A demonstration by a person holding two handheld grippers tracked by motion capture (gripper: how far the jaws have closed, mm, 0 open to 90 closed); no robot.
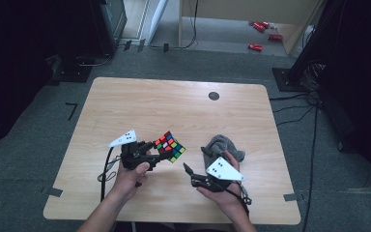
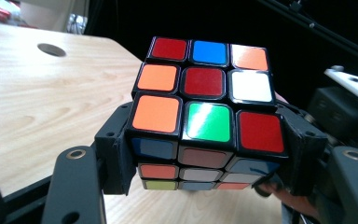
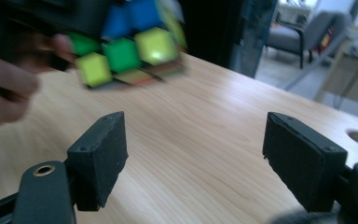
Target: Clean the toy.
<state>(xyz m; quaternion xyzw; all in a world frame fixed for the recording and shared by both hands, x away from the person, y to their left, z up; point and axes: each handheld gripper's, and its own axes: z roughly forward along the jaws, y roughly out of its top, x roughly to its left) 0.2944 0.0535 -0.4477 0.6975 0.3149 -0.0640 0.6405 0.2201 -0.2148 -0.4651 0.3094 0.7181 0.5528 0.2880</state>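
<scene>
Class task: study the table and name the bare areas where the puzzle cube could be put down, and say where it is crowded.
Free: the far half of the table, up to the round hole, and the left edge strip. Crowded: the near middle, with the left gripper holding the cube, the right gripper and the grey cloth.

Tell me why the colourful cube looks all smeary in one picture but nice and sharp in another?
In the right gripper view the Rubik's cube is smeared by motion blur, while the table stays fairly sharp. In the left gripper view the cube is crisp, with white glare on its green sticker. In the high view it is small but clear, and the room's edges lie in deep shadow.
</scene>
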